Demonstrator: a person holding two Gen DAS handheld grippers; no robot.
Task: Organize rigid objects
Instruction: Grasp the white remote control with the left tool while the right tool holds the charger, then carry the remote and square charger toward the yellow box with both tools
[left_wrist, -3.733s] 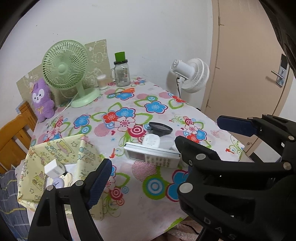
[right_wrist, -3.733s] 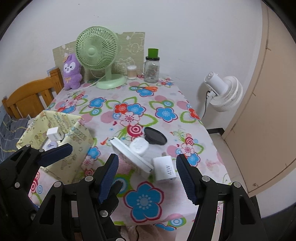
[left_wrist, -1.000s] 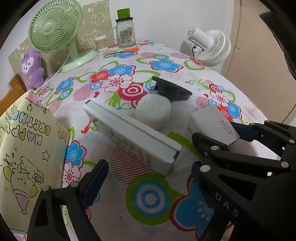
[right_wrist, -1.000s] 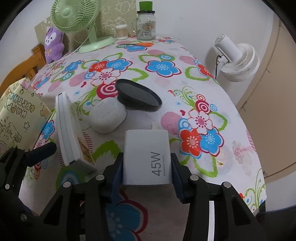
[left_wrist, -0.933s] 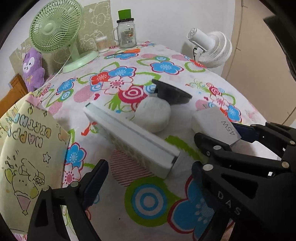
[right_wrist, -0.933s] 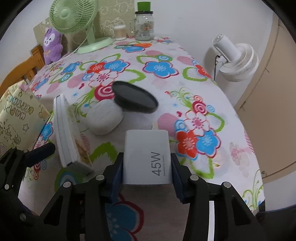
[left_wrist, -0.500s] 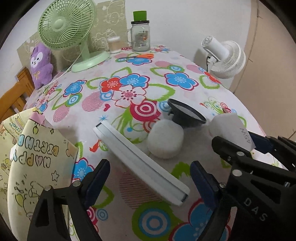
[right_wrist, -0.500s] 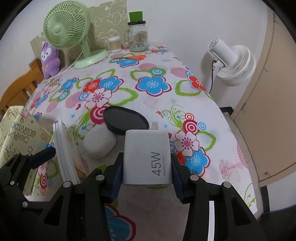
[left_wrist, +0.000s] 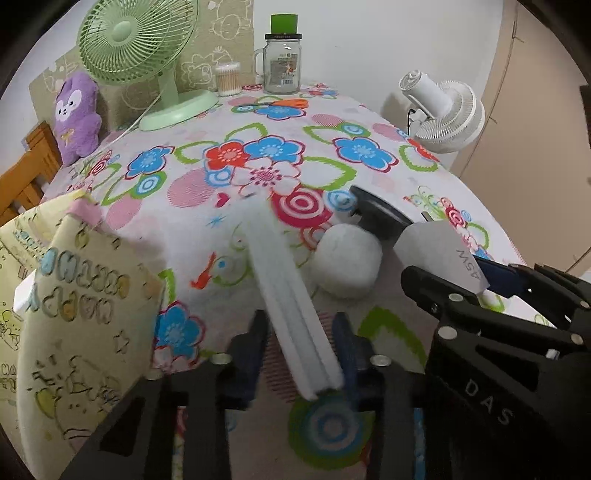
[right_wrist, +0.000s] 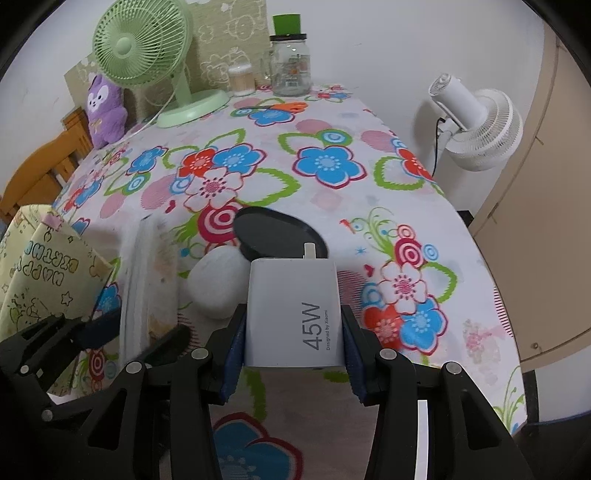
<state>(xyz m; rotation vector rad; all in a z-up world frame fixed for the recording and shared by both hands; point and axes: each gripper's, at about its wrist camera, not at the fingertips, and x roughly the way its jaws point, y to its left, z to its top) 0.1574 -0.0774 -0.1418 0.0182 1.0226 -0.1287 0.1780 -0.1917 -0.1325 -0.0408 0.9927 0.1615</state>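
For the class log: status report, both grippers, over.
Left gripper closing around white remote. Right gripper clamped on 45W charger. Nothing blocking.

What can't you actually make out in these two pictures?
- White remote, left view: motion blur hides its buttons and whether the closing left claw presses it yet.
- Yellow gift bag, both views: its contents are hidden behind its own wall.
- Glass jar, both views: label too small to read.
- 45W charger, right view: its underside is hidden, held in the right claw.

Floral-clothed table (left_wrist: 369, 122) bears green fan (left_wrist: 147, 55), jar (left_wrist: 282, 62), seemingly scissors (left_wrist: 273, 104).
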